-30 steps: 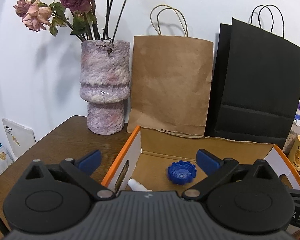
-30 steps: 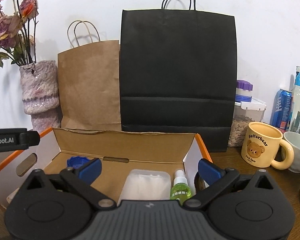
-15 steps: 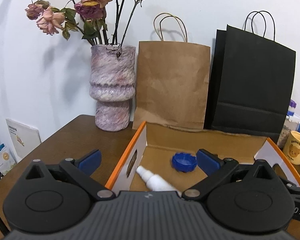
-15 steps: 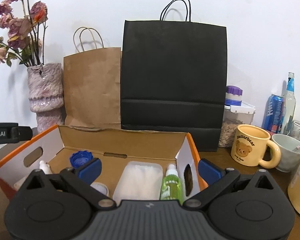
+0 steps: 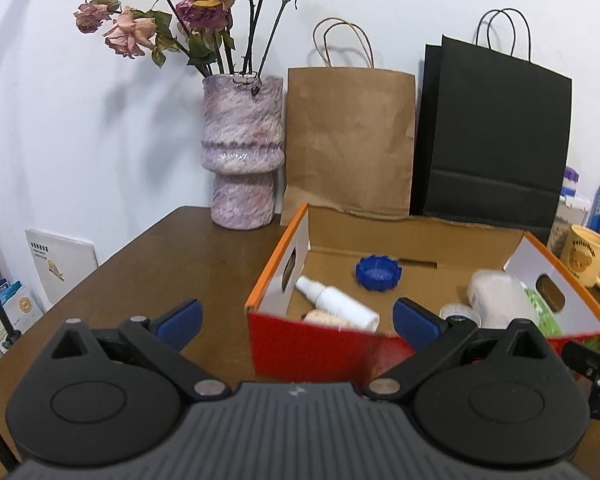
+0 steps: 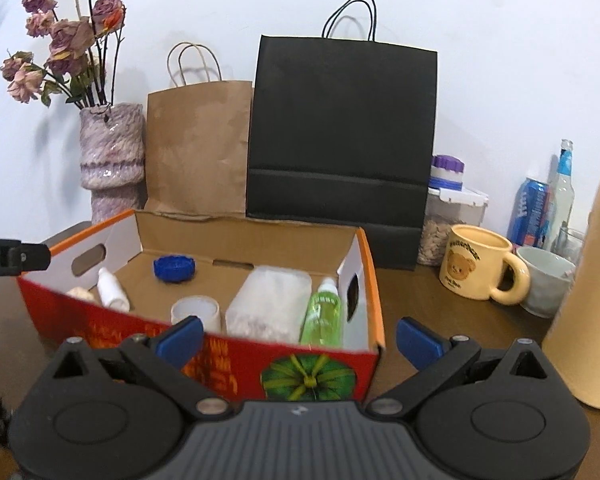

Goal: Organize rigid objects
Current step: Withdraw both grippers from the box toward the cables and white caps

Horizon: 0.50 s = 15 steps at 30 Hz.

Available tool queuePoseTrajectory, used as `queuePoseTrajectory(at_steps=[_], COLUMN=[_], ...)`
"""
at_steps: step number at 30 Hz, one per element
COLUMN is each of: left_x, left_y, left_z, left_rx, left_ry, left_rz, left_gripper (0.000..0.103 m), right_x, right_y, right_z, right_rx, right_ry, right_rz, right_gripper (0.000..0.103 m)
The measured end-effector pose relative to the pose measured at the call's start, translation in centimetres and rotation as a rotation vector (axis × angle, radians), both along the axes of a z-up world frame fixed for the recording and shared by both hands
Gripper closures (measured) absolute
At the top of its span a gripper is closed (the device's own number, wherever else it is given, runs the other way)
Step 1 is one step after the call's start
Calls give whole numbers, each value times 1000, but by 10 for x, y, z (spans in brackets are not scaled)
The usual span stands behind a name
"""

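An open cardboard box (image 5: 320, 348) (image 6: 236, 364) with red front and orange rim sits on the brown table. Inside lie a blue cap (image 5: 378, 272) (image 6: 174, 268), a white spray bottle (image 5: 336, 304) (image 6: 112, 290), a small white round tub (image 6: 196, 312), a clear plastic container (image 6: 270, 300) (image 5: 500, 298) and a green spray bottle (image 6: 322, 312). My left gripper (image 5: 296, 320) is open and empty, in front of the box's left end. My right gripper (image 6: 298, 336) is open and empty, in front of the box's right end.
A mottled vase (image 5: 242, 148) with dried roses, a brown paper bag (image 5: 350, 140) and a black paper bag (image 5: 492, 136) stand behind the box. A yellow bear mug (image 6: 476, 266), a pale cup (image 6: 546, 284), jar, can and bottle stand at right. A tan cylinder (image 6: 588, 304) is close right.
Both grippers have pulled back and up from the box, so its red front and all its contents now show. Both stay open and empty.
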<state>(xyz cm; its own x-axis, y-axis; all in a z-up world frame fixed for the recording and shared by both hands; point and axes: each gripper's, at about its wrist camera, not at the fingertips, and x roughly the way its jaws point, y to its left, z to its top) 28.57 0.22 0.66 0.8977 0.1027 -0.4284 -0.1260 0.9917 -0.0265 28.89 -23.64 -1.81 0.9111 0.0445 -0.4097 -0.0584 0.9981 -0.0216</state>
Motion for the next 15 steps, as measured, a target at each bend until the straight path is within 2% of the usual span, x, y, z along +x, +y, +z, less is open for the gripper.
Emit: queuePoseTrajectory(at_steps=[15], left_x=[-53], left_y=[-8], left_z=[-21], left_rx=[46], left_ry=[88], left_rz=[-55], left_gripper=[0], right_x=[-64], right_y=[-7], right_z=[-13], right_rx=[8], right_ry=[60], right_rz=[4], right_gripper=[0])
